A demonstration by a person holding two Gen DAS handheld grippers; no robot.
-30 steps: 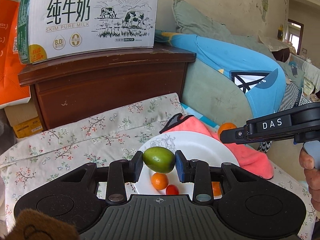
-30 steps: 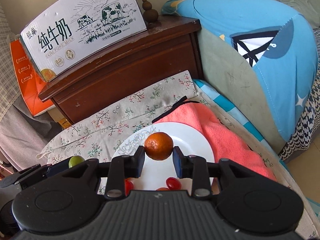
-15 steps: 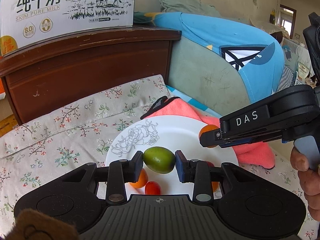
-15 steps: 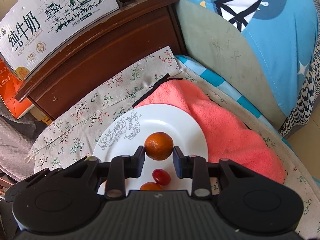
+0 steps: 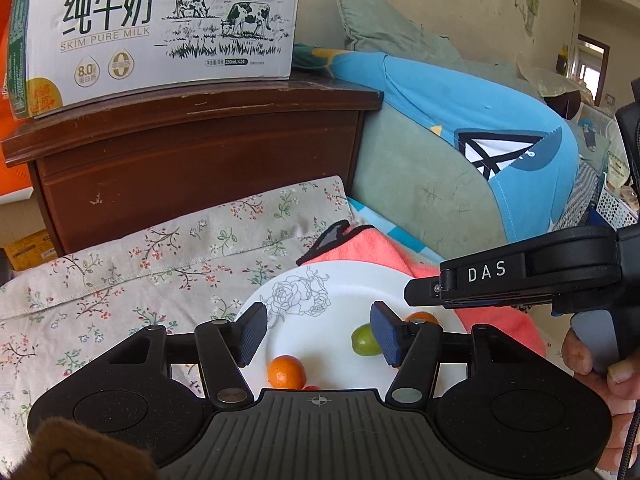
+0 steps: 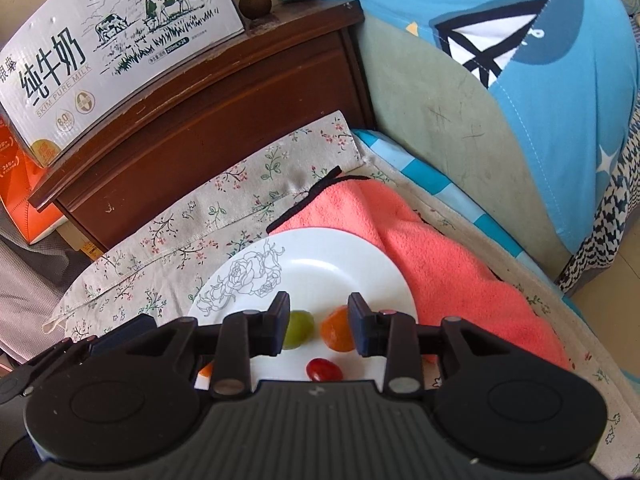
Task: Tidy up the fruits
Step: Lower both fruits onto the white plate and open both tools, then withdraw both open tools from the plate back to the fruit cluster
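Lying on the plate [image 5: 344,288], green fruit [image 5: 363,340] beside the opening left tongs [image 5: 318,334].

You're working in a lived-in home: beyond your claws stands a dark wooden cabinet [image 5: 192,168] carrying a white cardboard milk carton box [image 5: 160,28], and to its right a grey-green sofa [image 5: 424,184] is draped with bright blue printed bedding [image 6: 500,28], a floral cotton cloth [image 5: 132,268] spread below.

Green fruit [image 6: 298,329], two oranges [image 6: 338,334], red tomato [image 6: 323,369] on white plate [image 6: 340,264].
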